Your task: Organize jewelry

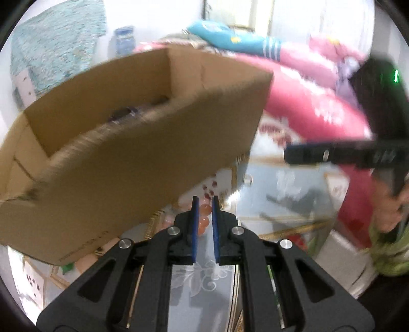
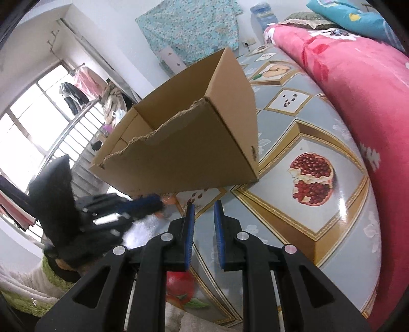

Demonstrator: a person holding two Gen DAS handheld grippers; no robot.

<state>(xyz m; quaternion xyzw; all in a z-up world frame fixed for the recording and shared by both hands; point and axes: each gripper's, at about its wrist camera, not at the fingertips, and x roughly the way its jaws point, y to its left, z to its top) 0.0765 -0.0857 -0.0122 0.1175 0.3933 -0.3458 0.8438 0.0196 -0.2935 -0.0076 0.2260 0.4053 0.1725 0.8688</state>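
Observation:
An open cardboard box (image 1: 127,143) stands on the table just beyond my left gripper (image 1: 205,200). The blue pads of that gripper are shut on a string of orange-pink beads (image 1: 204,217). Something dark and purple (image 1: 122,115) lies blurred inside the box. In the right wrist view the same box (image 2: 194,153) shows a torn front rim. There the left gripper (image 2: 159,203) points at the box's lower front edge, with a bit of orange bead (image 2: 169,198) at its tip. My right gripper (image 2: 204,204) hovers over the table with a narrow gap and nothing between its pads.
The table (image 2: 294,194) wears a glossy cloth printed with fruit pictures. A pink quilt (image 2: 358,89) is heaped along its far right side, with a blue pillow (image 2: 345,15) behind. A person's green sleeve (image 1: 388,250) is at the right edge.

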